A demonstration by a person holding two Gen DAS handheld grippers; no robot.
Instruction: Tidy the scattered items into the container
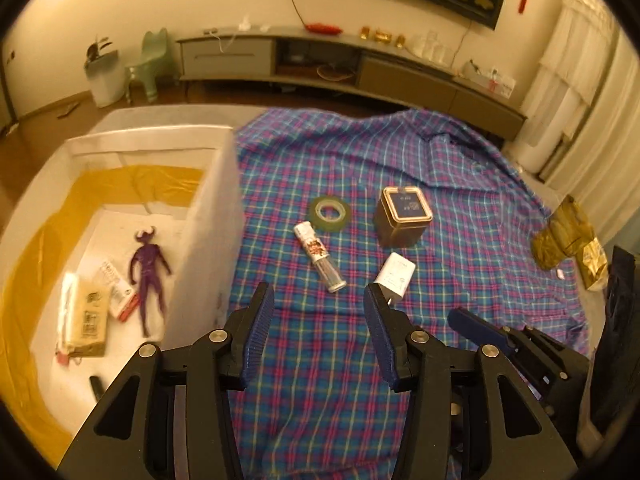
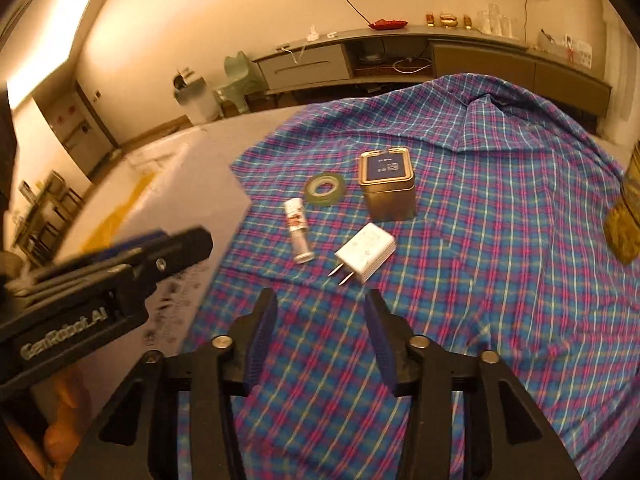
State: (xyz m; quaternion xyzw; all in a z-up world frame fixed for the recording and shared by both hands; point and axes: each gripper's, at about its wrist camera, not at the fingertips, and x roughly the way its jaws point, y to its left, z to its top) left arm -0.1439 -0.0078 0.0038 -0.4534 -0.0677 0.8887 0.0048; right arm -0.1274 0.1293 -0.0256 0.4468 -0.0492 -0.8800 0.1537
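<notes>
A white foam box [image 1: 208, 200] with yellow lining stands at the left. It holds a purple figurine [image 1: 149, 276], a tan packet [image 1: 89, 320] and a white card. On the plaid cloth [image 1: 460, 200] lie a tape roll [image 1: 330, 213], a clear tube [image 1: 319, 256], a square tin [image 1: 403, 216] and a white charger plug [image 1: 394, 276]. My left gripper [image 1: 320, 300] is open and empty, just short of the tube and plug. My right gripper [image 2: 320, 308] is open and empty, just short of the charger plug [image 2: 366, 254]. The tube [image 2: 297, 230], the tape roll [image 2: 324, 189] and the tin [image 2: 387, 184] lie beyond.
Gold foil bags [image 1: 568, 236] sit at the cloth's right edge. The right gripper shows in the left wrist view [image 1: 500, 340], and the left gripper's body shows in the right wrist view [image 2: 100, 280]. A TV cabinet [image 1: 360, 64] runs along the far wall.
</notes>
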